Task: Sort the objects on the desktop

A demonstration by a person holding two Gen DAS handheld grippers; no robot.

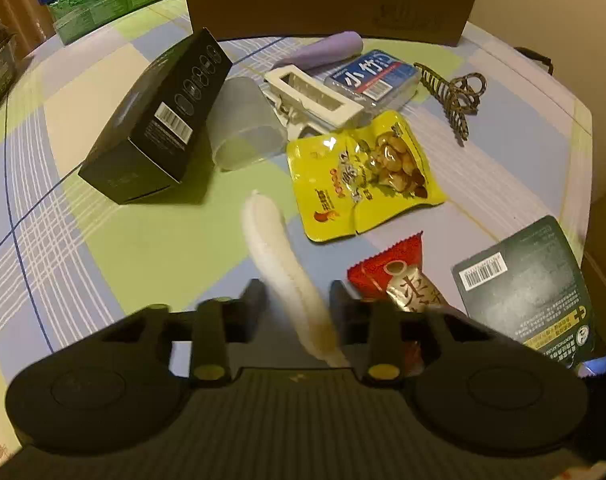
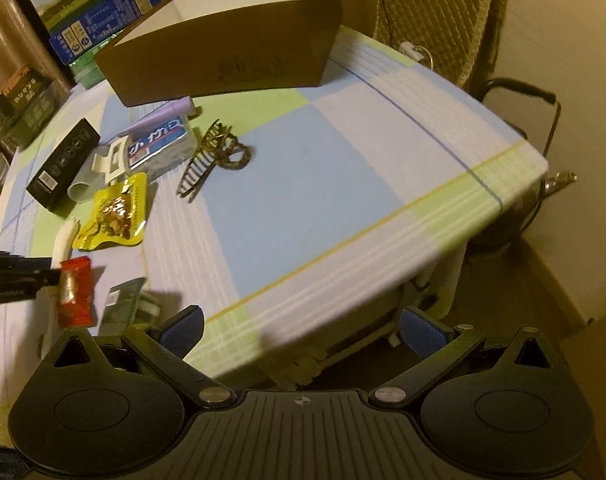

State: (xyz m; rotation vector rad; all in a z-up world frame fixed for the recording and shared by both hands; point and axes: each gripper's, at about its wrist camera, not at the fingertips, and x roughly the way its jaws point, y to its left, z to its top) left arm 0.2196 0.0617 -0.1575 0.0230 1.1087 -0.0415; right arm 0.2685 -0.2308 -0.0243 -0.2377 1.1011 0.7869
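At lower centre of the left wrist view, a white sausage (image 1: pixel 279 264) is flanked by the narrowed jaws of the left gripper (image 1: pixel 299 300); whether it is pinched cannot be told. The right gripper (image 2: pixel 303 330) is held wide and empty over the counter (image 2: pixel 303 184) edge. A pick-up seems in hand; next, a lift to the carton (image 1: pixel 331 0) at top is likely called for

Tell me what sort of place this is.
Probably a home dining area: a table under a blue-green checked tablecloth, a woven chair behind it, milk cartons stacked nearby, and snack packets like the yellow nut pouch.
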